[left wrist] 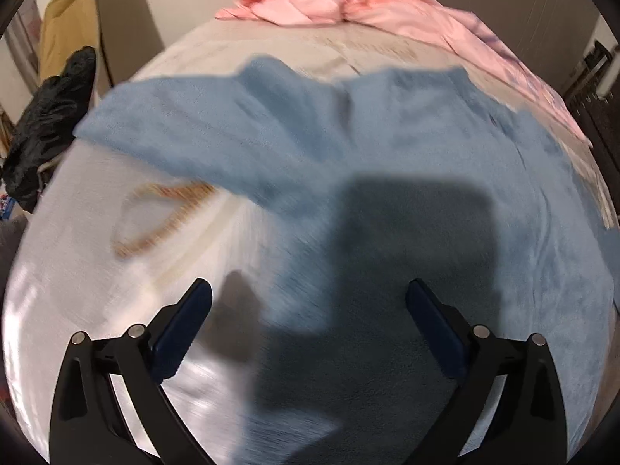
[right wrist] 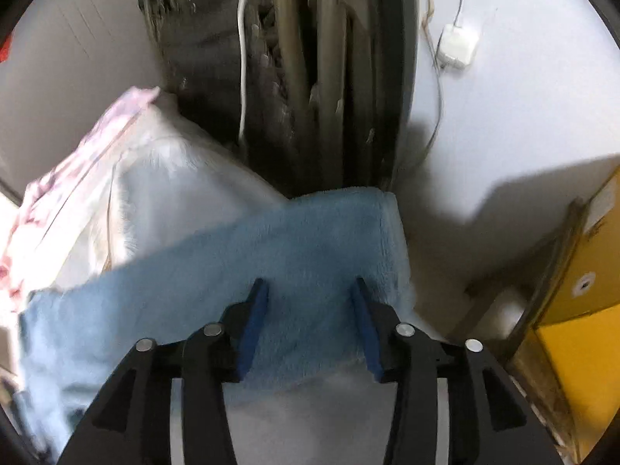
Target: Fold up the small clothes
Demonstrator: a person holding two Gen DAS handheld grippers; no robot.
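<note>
A fuzzy blue garment (left wrist: pixel 407 162) lies spread across a pale bed cover (left wrist: pixel 89 255), one sleeve reaching to the left. Just above its near part hovers my left gripper (left wrist: pixel 308 296), open with nothing between its fingers; its shadow falls on the cloth. In the right wrist view an end of the same blue garment (right wrist: pixel 310 240) hangs at the bed's edge. My right gripper (right wrist: pixel 308 290) is open, its blue pads (right wrist: pixel 254 321) on either side of the fleece without pinching it. A pink garment (left wrist: pixel 348 0) lies crumpled at the far end of the bed.
A black garment (left wrist: pixel 50 116) is heaped off the bed's left side, near a tan cushion (left wrist: pixel 66 27). The right wrist view shows a dark folded metal frame (right wrist: pixel 310 77), a white charger with cord (right wrist: pixel 457 44), a white floor and a yellow box (right wrist: pixel 581 310).
</note>
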